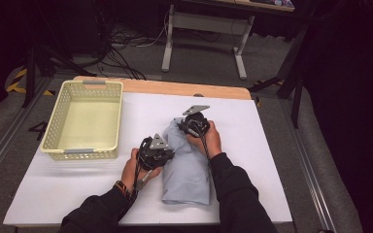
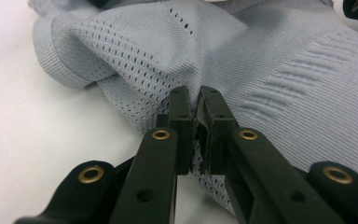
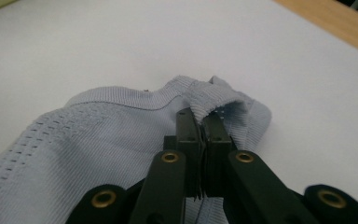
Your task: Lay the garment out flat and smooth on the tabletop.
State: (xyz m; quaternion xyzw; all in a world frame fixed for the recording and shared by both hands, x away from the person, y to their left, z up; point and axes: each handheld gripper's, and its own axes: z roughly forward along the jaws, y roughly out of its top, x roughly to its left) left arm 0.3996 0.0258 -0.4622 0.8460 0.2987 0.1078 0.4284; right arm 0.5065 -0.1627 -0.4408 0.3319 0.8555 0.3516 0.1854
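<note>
The left claw (image 2: pixel 196 100) is pinched together on a fold of mesh fabric at the edge of the pale blue garment (image 1: pixel 187 167), with a thin strip of cloth caught between its jaws. The right claw (image 3: pixel 201 122) is likewise clamped tight, gripping the ribbed hem at the garment's far end, where the cloth bunches up over its tips.

The garment lies folded into a long bundle on the white counter (image 1: pixel 272 160), running away from the person, just right of the cream basket (image 1: pixel 63 124).

From above, the left hand (image 1: pixel 137 167) sits at the garment's left side, its claw (image 1: pixel 167 151) turned inward toward the cloth. The right hand (image 1: pixel 212 140) reaches farther forward along the right edge, holding its claw (image 1: pixel 183 122) at the top of the bundle. Both forearms come in from the near edge in dark sleeves.
</note>
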